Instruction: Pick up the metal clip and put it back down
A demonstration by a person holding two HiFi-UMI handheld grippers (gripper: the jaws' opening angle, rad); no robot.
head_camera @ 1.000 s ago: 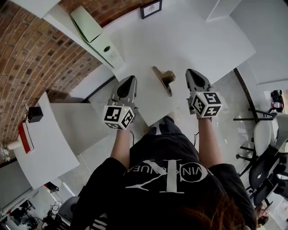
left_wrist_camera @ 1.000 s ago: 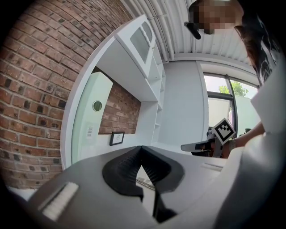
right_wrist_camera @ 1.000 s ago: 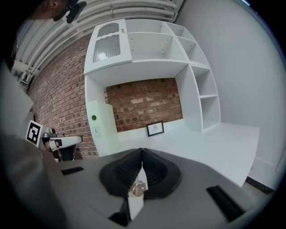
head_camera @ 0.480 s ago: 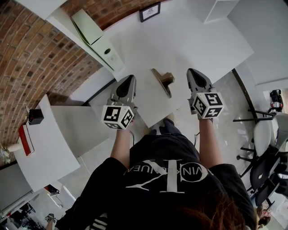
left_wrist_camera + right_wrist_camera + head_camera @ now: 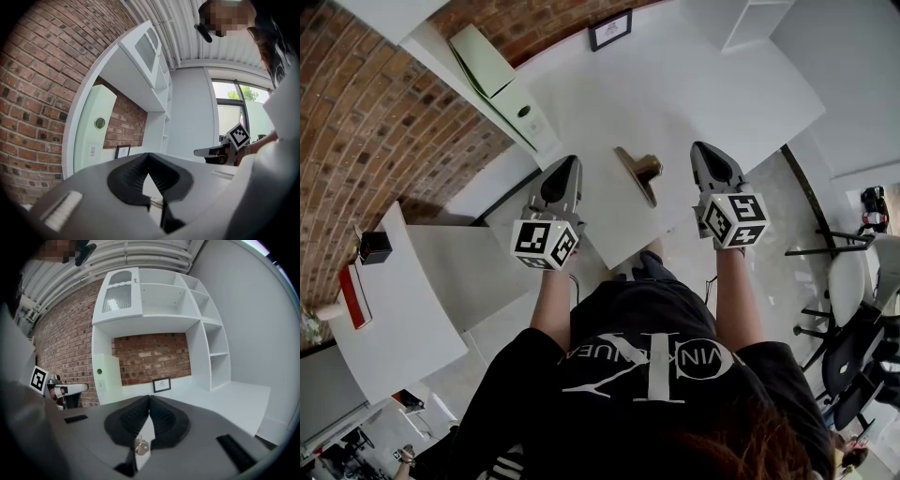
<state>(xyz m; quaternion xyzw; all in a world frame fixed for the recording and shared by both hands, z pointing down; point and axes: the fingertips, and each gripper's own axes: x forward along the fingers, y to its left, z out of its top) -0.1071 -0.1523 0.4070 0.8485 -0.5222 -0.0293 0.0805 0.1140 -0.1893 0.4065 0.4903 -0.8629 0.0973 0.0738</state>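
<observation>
The metal clip (image 5: 639, 172), bronze-coloured with a long flat blade, lies on the white table (image 5: 675, 84) near its front edge, between my two grippers. My left gripper (image 5: 571, 163) hovers to the clip's left with its jaws shut and nothing in them (image 5: 149, 155). On the clip's right, my right gripper (image 5: 699, 147) is likewise shut and empty (image 5: 149, 397). Neither touches the clip. The clip does not show in either gripper view. Each gripper view catches the other gripper at its side: the right gripper (image 5: 225, 151) and the left gripper (image 5: 65, 390).
A small framed picture (image 5: 612, 23) leans against the brick wall at the table's back. A pale green and white cabinet (image 5: 511, 89) stands at the back left. White shelves (image 5: 206, 348) rise at the right. A lower white table (image 5: 394, 300) is at the left, chairs (image 5: 853, 281) at the right.
Both grippers and the clip keep their places; only the head view has shifted slightly.
</observation>
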